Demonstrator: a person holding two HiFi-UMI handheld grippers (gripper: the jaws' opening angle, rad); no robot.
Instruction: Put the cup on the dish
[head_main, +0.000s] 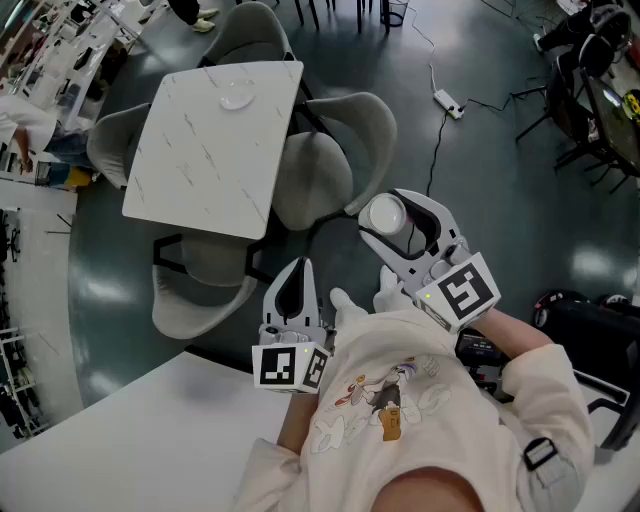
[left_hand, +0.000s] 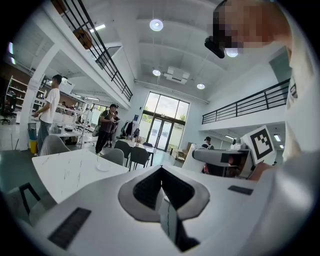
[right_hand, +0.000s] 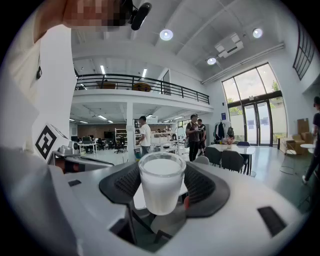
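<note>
Carrying the cup (right_hand: 161, 182) aloft, the right tool (head_main: 392, 218) is clamped on it, well apart from the bench (head_main: 190, 160). On that bench the dish (head_main: 237, 99) lies bare. Left tool (head_main: 298, 272) has jaws together, empty. Reaching the dish and setting down are not yet done.

Nothing readable is showing: no word, number or brand. The left gripper (head_main: 298, 268) and the right gripper (head_main: 392, 215) are carrying only square black-and-white markers on their cubes.

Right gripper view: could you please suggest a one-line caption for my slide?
The right gripper holds an upright white cup between its jaws, with people standing far behind.
</note>
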